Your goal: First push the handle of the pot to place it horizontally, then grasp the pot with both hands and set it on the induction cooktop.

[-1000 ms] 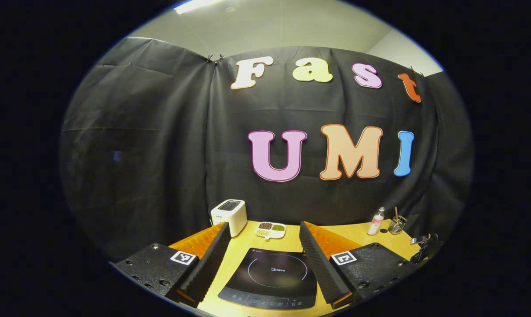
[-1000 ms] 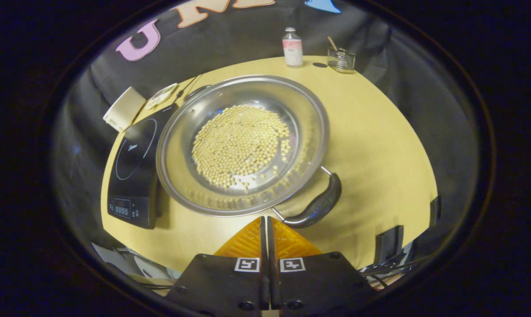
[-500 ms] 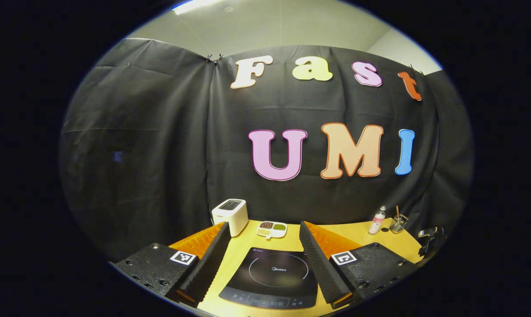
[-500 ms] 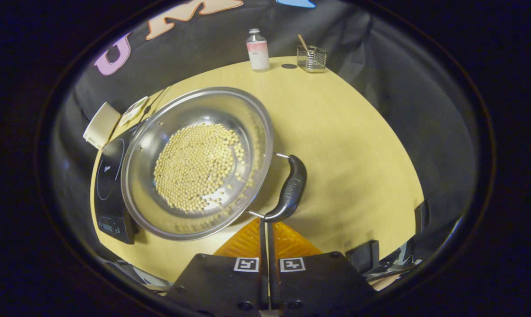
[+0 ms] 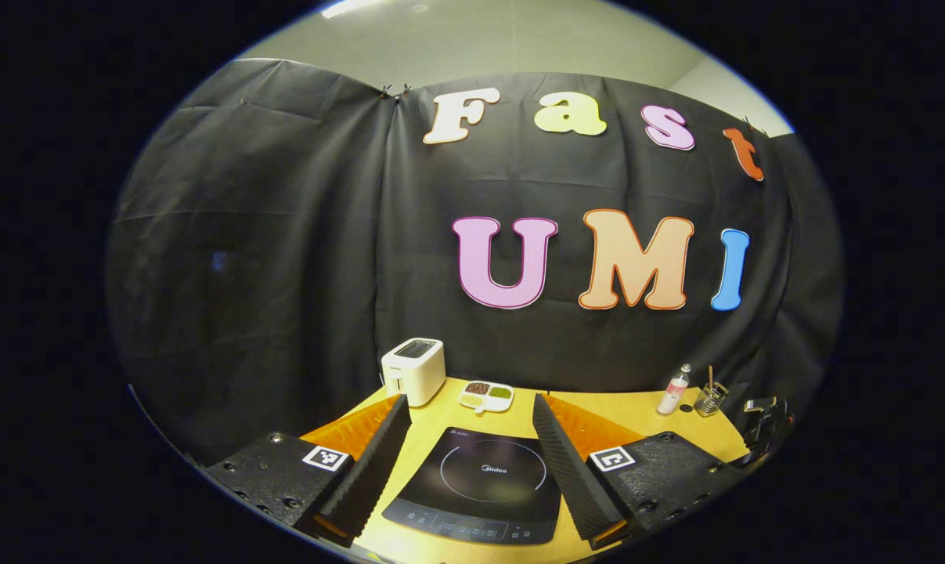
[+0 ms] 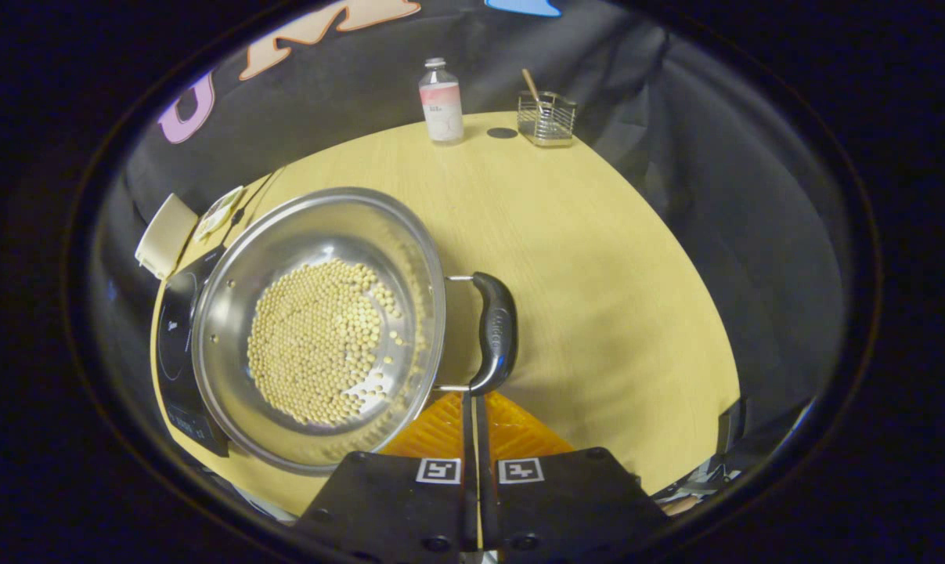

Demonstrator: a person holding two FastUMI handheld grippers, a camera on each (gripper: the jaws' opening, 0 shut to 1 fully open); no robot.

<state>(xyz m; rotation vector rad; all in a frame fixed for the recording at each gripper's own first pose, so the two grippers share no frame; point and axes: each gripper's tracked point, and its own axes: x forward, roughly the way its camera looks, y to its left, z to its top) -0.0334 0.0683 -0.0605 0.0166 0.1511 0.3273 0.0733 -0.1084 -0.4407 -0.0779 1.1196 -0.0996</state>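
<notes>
Resting on the yellow tabletop [image 6: 597, 258], the steel pot [image 6: 315, 329] holds a layer of pale round beans [image 6: 315, 352] and sits with its left edge overlapping the black induction cooktop [image 6: 171, 345]. In the right gripper view, the pot's dark handle [image 6: 497, 333] projects from the right side of the rim on two wire arms and runs roughly up and down the picture. The right gripper [image 6: 472, 407] points at the near end of this handle; its fingers are pressed together with nothing between them, and their tips lie at, or just below, the handle's lower end; contact cannot be told for certain. Farther back on the tabletop stand a small bottle [image 6: 441, 102] and, beside it, a wire holder [image 6: 546, 119] with a stick in it. A white toaster [image 6: 164, 235] and a small divided dish [image 6: 220, 211] lie beyond the cooktop near the cloth wall.

In the left gripper view, the left gripper [image 5: 464, 450] is held above the near edge of the tabletop [image 5: 636, 407], its fingers spread wide and empty. Between them appears the induction cooktop [image 5: 480, 486], flat on the tabletop. Behind it stand the toaster [image 5: 413, 370] and the divided dish [image 5: 485, 395]; the bottle [image 5: 673, 390] and wire holder [image 5: 709, 398] stand far right.
</notes>
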